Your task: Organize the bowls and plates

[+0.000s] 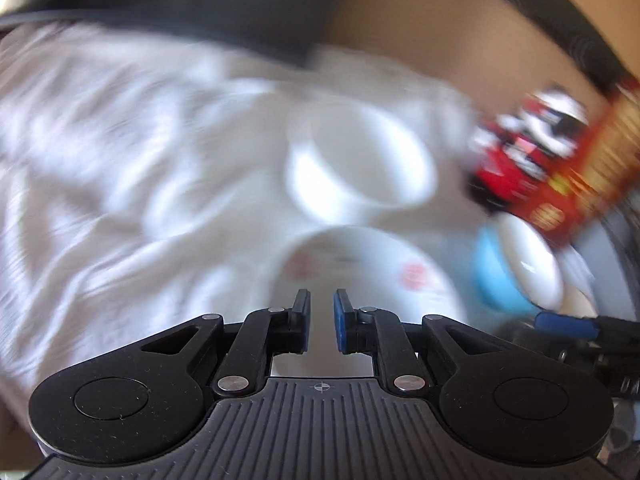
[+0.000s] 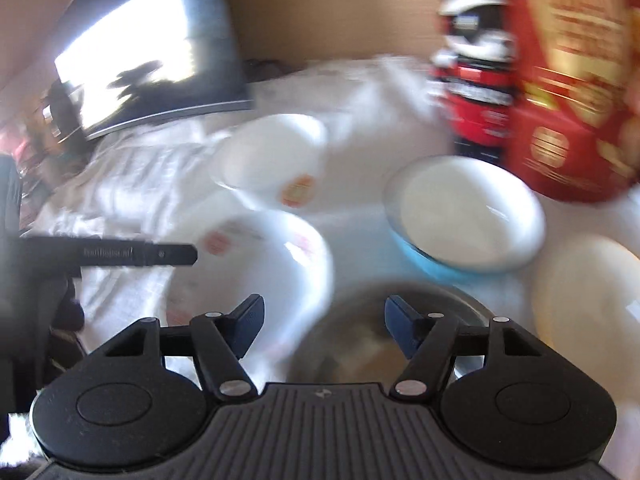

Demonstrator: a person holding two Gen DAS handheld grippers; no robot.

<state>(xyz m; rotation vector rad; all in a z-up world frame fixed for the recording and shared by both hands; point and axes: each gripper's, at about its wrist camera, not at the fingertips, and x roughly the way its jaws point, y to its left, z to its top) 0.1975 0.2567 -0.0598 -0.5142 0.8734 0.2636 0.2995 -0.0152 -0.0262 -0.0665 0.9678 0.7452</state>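
Right tool (image 2: 324, 322), tilted over dishes.

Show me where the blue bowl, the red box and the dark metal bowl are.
blue bowl (image 2: 436, 266), right wrist view, on its blue outer wall.
red box (image 2: 572, 120), right wrist view, on its front face.
dark metal bowl (image 2: 360, 344), right wrist view, on its inside.

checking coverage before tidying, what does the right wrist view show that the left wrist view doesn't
Only the right wrist view: a metal bowl just beyond the open right gripper, a pale plate at the right edge, a bright screen.
Only the left wrist view: the left gripper, its jaws near shut with nothing between them.
Both: white cloth, patterned bowl, plain white bowl, blue bowl, red box.
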